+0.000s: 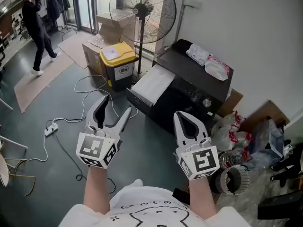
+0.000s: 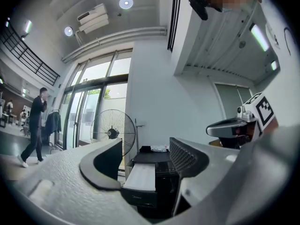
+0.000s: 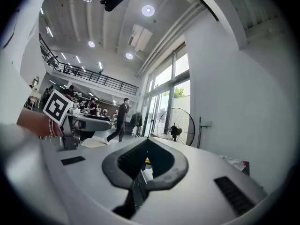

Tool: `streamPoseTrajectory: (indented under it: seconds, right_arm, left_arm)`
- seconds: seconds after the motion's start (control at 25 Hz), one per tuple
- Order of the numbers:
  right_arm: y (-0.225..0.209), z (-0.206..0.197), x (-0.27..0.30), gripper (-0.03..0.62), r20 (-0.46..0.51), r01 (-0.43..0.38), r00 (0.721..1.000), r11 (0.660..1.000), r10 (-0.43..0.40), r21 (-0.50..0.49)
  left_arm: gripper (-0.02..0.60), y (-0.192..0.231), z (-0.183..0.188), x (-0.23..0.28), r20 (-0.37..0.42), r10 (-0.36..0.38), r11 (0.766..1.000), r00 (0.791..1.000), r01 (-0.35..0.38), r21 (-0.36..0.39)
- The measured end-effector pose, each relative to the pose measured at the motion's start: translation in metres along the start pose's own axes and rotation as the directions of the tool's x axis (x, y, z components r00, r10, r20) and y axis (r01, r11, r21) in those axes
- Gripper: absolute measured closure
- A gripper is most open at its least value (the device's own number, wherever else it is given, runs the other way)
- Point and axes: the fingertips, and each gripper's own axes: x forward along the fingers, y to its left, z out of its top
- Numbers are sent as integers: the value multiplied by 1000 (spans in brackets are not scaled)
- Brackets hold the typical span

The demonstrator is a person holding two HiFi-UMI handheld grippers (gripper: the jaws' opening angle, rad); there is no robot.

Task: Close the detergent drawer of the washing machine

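Left tool point(image 1: 117, 104) stands wide open with nothing between its jaws, held level above the floor point(image 1: 142, 150) and well short of the machine. The right tool point(image 1: 178, 115) beside it has its jaw tips closed together on nothing. Ahead, against the white wall, sits a black washing machine point(image 1: 189, 74). Behind it rises a pedestal fan point(image 1: 142, 8) next to stacked cardboard boxes point(image 1: 111, 27), their flaps shut or folded so nothing inside shows. The detergent drawer point(image 1: 152, 84) juts out of the machine's front towards a bin with a closed yellow lid point(image 1: 116, 53). The drawer's upper side shows flat white, and what it holds cannot be made out. Clear plastic bags point(image 1: 251, 136) stuffed with mixed items lie heaped to the machine's right. Two white packets point(image 1: 208, 60) rest on the machine's top.
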Motion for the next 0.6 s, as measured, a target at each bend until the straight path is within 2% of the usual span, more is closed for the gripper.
streamPoseTrajectory:
  seconds: [0.2, 0.6]
  right_arm:
    - [6, -12, 25, 592, -28, -8, 1000, 1000, 8, -26]
    - [-18, -29, 48, 592, -64, 24, 998, 1000, -24, 0]
  left_arm:
    - [273, 15, -14, 18, -13, -23, 1000, 1000, 23, -20]
    - [273, 26, -32, 42, -32, -29, 998, 999, 28, -60]
